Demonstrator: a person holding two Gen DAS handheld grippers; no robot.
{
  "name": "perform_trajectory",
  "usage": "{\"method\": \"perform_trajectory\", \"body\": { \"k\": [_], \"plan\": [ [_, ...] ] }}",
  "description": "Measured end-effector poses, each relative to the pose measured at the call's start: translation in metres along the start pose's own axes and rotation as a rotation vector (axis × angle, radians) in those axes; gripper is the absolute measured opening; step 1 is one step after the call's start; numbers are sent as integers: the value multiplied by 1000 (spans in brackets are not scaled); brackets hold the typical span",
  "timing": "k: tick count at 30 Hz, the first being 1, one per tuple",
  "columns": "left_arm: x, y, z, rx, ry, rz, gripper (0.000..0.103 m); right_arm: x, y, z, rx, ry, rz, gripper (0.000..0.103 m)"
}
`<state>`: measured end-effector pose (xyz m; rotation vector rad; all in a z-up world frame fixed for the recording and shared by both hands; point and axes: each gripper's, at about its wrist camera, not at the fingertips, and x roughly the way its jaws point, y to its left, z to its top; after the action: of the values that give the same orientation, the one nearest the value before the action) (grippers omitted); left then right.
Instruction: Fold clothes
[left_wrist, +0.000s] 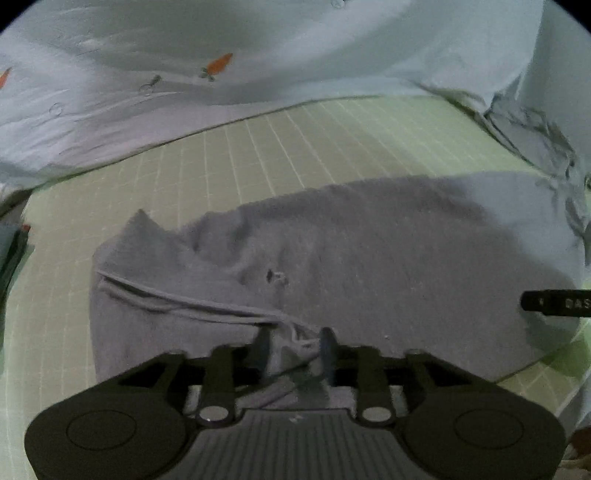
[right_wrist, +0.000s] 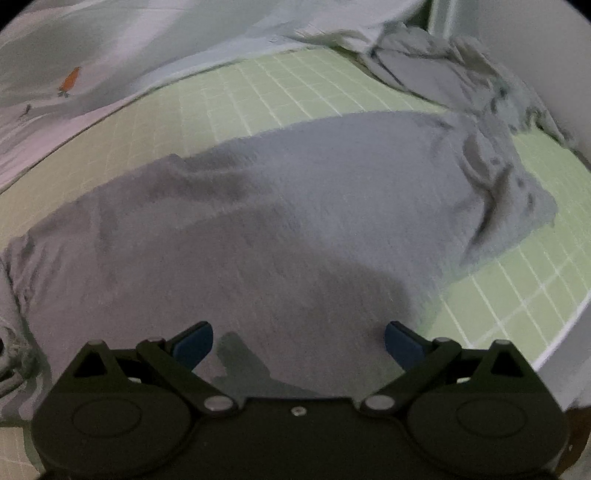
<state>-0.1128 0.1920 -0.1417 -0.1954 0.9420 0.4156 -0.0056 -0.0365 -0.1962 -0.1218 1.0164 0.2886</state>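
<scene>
On the mat: a grey garment lies spread over a pale green cutting mat ruled with a white grid, covering most of its near half.
Garment look: soft, slightly fuzzy knit in dull grey; broad and mostly flat in the middle, with a small dark mark or hole near its centre in the left wrist view.
Garment edges: a hemmed band runs along its left side toward the left gripper; its far right end is bunched into creases.
Other cloth: a second crumpled grey piece sits at the mat's far right corner; a pale sheet printed with orange carrots lies beyond the mat.
Writing: a black bar entering at the right edge of the left wrist view shows the letters "DAS", cut off by the frame.
Left gripper: low at the garment's near edge, fingers drawn close together and pinching a gathered fold of the hem and a thin cord.
Right gripper: held just above the garment's near middle, blue-padded fingers spread wide, nothing between them; its shadow falls on the fabric.
</scene>
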Motion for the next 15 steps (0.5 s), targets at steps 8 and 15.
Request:
{"method": "perform_trajectory", "body": {
  "k": [8,15],
  "plan": [
    [-6,99,-20,-360,54,161,65,1,102,31,-278,-72,172,101],
    [18,170,-36,-584,191,278,66,13,231,29,-557,-94,383,101]
  ]
}}
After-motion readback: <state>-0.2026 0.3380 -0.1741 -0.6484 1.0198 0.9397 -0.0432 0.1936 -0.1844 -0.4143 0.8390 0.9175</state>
